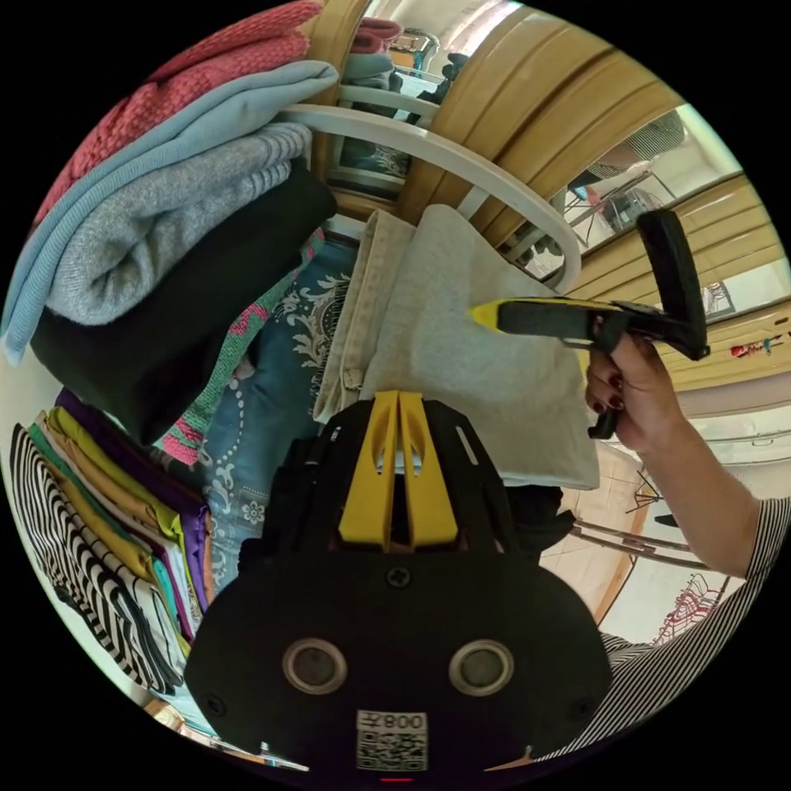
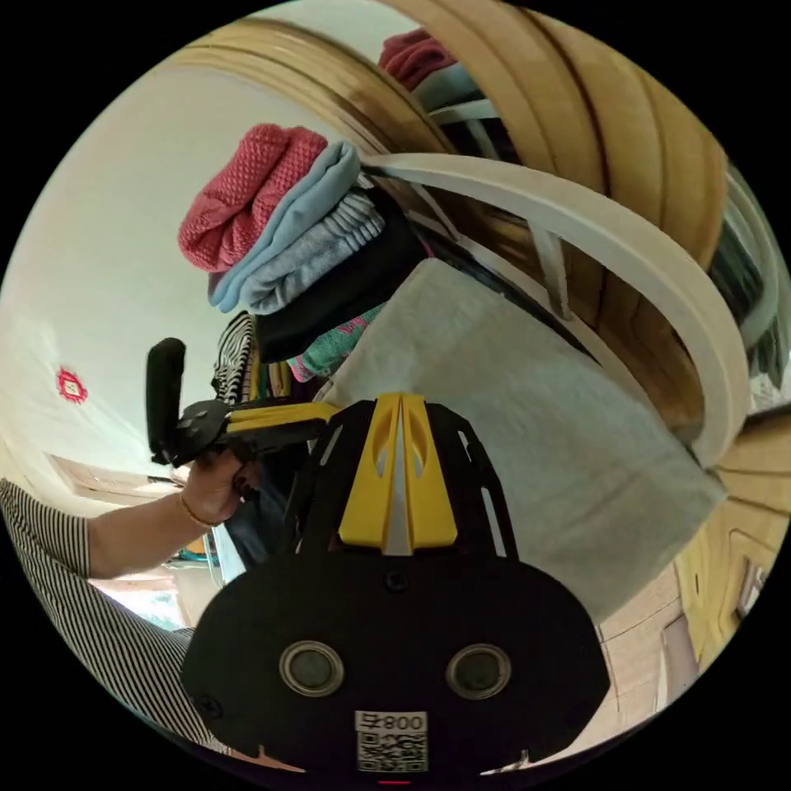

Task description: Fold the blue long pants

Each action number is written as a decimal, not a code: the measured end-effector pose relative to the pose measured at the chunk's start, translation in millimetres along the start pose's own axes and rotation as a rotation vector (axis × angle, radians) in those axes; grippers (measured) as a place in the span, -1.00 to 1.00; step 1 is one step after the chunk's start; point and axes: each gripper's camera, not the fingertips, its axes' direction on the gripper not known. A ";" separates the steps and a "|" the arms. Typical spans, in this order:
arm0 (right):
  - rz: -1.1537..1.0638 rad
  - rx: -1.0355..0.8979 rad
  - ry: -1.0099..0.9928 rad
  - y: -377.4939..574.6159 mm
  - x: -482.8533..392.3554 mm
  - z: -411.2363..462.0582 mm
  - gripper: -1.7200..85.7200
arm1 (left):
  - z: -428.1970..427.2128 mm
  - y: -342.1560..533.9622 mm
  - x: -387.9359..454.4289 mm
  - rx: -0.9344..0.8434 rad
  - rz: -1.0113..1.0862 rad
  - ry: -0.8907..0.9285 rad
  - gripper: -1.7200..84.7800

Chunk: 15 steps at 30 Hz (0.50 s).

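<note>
Pink-red chunky knit sweater (image 1: 189, 74) tops stack; under it pale blue folded jersey (image 1: 156, 156), grey ribbed knit (image 1: 165, 239), black folded cloth (image 1: 181, 321). Light grey folded garment (image 1: 470, 362) with beige folded trousers (image 1: 371, 305) beside it. Black-and-white striped folded fabric (image 1: 74, 544). Teal patterned cloth with white floral print (image 1: 272, 395). Gripper jaws yellow on black.

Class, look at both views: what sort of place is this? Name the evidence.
Probably a room of a home used for storing clothes: a stack of folded clothes, a white rail with grey cloth beside it, wooden panelling.

A home bedroom: stacked folded clothes (image 1: 165, 214), wooden wardrobe doors (image 1: 527, 107).
</note>
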 end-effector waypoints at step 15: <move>-0.160 -0.066 0.283 -24.8 -101.3 148.6 -0.96 | 2.9 9.0 -35.0 -0.027 -0.067 -0.067 -0.96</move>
